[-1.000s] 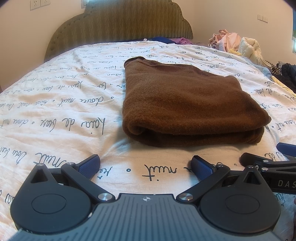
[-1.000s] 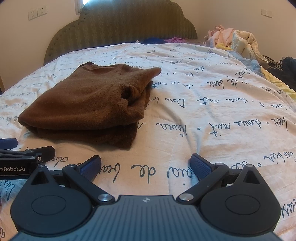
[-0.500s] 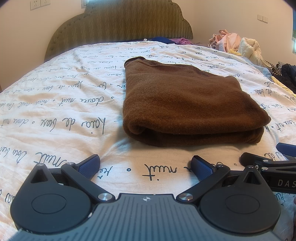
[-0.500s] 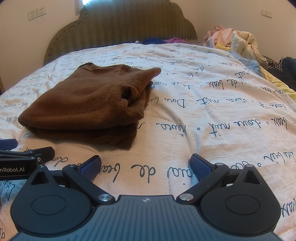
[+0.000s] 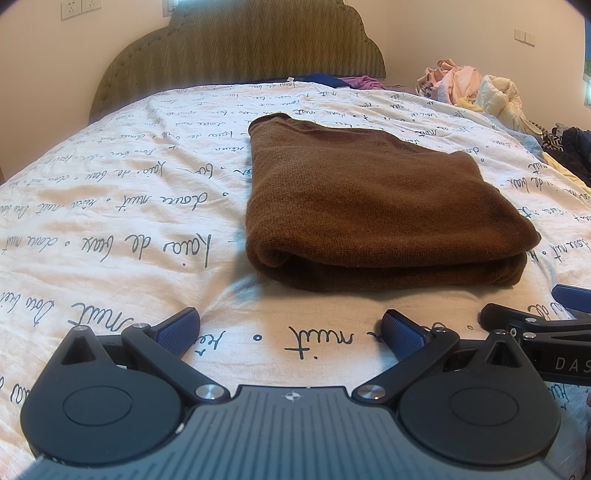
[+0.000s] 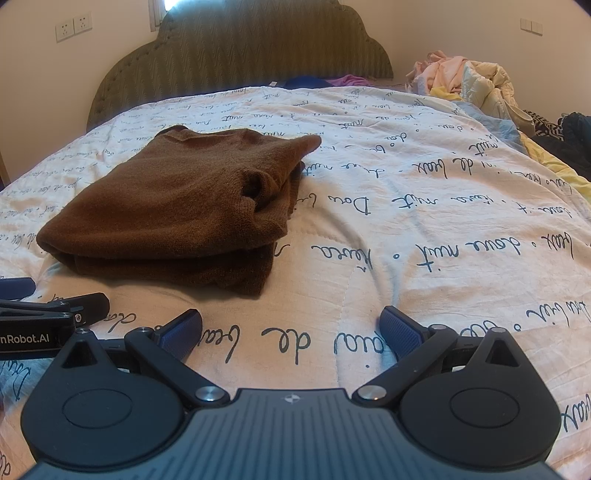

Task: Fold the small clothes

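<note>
Bedspread holds folded brown garment beyond tongs.

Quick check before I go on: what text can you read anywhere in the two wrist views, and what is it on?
"nRobot.AI", cut off at the picture's edge: side of the left gripper.
"DAS", cut off at the edge: side of the right gripper.
"nuit", "de", "douce nuit": cursive script repeated across the bedspread, seen upside down; the other words are unclear.
Wall sockets: no readable text.

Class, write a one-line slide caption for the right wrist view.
Open right tongs rest before a folded brown knitted garment on a script-printed white quilt.
</note>
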Available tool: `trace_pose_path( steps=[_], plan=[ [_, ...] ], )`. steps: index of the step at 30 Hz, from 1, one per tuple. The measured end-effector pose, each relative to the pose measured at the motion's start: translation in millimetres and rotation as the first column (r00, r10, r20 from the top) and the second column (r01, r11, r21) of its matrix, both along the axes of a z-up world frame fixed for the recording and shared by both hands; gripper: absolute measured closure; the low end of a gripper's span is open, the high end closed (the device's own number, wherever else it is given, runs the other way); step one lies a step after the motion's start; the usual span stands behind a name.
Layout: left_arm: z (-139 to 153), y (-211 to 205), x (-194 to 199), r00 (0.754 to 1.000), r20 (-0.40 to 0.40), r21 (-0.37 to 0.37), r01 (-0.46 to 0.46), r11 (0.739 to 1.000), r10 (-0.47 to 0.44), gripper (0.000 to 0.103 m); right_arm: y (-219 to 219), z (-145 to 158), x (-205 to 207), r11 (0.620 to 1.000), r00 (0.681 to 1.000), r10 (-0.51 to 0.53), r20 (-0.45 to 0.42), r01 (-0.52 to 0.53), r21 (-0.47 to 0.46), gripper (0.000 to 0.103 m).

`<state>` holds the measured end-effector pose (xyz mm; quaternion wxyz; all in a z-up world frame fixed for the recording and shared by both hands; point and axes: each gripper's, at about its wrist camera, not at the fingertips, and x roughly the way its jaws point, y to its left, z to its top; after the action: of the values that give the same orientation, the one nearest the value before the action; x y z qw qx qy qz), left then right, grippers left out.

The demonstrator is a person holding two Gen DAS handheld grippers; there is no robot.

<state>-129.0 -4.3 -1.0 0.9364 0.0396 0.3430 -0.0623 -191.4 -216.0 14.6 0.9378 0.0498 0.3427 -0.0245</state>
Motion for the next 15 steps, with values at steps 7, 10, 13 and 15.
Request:
trace_pose_path(
  steps=[7,10,13,15],
  plan=[
    [-0.1,0.1,-0.1,1.000,-0.001,-0.001,0.000,1.000,0.000,0.000,0.0,-0.2,0.0,1.000,1.000,0.000,0.000,0.000,0.000,0.000],
    [0.3,0.6,0.2,1.000,-0.003,-0.005,-0.002,1.000,0.002,0.000,0.0,-0.2,-0.1,1.000,1.000,0.000,0.000,0.000,-0.001,0.000],
    [0.9,0.8,0.6,1.000,-0.006,-0.008,-0.007,1.000,0.007,0.000,0.2,-0.2,-0.2,1.000,1.000,0.000,0.000,0.000,0.000,0.000],
    [0.9,-0.5,0.4,1.000,-0.004,-0.001,-0.010,1.000,0.010,0.000,0.2,-0.1,-0.4,1.000,1.000,0.000,0.000,0.000,0.000,0.000]
  ],
)
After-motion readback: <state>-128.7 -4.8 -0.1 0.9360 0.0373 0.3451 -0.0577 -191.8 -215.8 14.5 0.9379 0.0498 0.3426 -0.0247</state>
